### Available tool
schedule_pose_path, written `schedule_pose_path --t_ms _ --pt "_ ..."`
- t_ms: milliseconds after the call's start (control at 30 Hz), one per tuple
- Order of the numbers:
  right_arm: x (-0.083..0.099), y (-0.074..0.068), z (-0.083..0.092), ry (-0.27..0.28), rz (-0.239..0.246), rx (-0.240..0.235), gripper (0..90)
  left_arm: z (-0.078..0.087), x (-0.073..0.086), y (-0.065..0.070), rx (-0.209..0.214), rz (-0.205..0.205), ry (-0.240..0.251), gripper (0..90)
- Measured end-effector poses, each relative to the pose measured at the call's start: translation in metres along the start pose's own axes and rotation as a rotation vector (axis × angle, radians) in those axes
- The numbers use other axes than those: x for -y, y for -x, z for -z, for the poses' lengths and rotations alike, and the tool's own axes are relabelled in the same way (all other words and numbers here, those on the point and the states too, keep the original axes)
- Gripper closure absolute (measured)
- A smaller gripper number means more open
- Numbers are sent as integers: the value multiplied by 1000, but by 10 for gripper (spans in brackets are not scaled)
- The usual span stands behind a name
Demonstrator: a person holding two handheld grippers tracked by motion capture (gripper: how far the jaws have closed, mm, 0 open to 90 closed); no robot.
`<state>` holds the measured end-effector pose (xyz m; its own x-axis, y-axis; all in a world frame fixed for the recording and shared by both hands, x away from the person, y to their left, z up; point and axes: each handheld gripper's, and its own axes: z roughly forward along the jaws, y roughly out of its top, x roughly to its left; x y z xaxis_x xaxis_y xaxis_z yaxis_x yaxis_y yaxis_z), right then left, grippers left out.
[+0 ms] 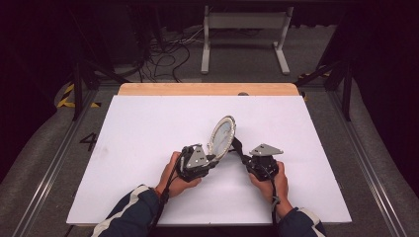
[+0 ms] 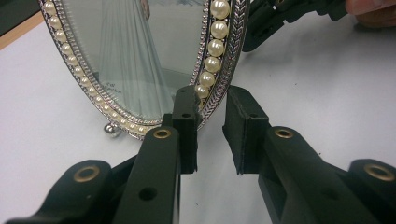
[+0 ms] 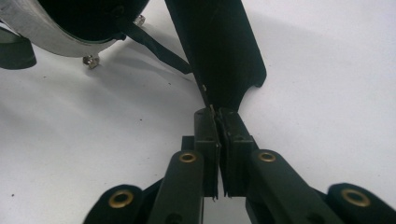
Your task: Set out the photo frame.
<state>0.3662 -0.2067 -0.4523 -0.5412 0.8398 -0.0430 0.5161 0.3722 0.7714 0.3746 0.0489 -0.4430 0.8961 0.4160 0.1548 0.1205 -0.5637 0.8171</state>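
A white board (image 1: 148, 148) is covering a wooden table (image 1: 207, 89) while tangled cables (image 1: 165, 54) are lying on the grey floor beside a white metal stand (image 1: 244, 29) behind it.

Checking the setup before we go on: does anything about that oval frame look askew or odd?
Nothing looks damaged. The frame stands tilted on the table, its back stand pinched in the right claw. The left claw straddles its pearl rim without gripping.

Overhead light is brightening the white table (image 1: 148, 148) while the surrounding room is staying dim; soft shadows are falling beneath the frame (image 3: 70, 37), and near jaws are blurring slightly.
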Motion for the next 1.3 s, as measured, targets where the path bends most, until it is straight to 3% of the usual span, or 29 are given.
schedule_pose_path --t_ms 67,167,233,367,467,633,800,1033,1300 --pt "0 3 0 2 -4 24 898 0 -1 0 2 3 2 749" --pt "1 10 0 16 -58 -7 892 -1 -1 0 3 4 3 749" --pt "1 10 1 18 -57 -11 892 -1 -2 1 1 10 6 749" --pt "0 4 0 13 -13 2 890 -3 -4 4 6 2 5 748" --pt "1 5 1 11 -7 5 897 -4 -4 5 8 -4 3 746" --pt "-3 -6 9 30 39 -34 900 -3 -4 2 9 5 10 750" --pt "-1 -10 0 -4 74 -53 900 -4 -4 3 8 4 10 749" --pt "-1 -1 -6 -5 47 -58 900 -4 -4 3 7 3 8 748" --pt "-2 6 -11 -13 52 -27 900 -9 -6 6 22 24 15 752"
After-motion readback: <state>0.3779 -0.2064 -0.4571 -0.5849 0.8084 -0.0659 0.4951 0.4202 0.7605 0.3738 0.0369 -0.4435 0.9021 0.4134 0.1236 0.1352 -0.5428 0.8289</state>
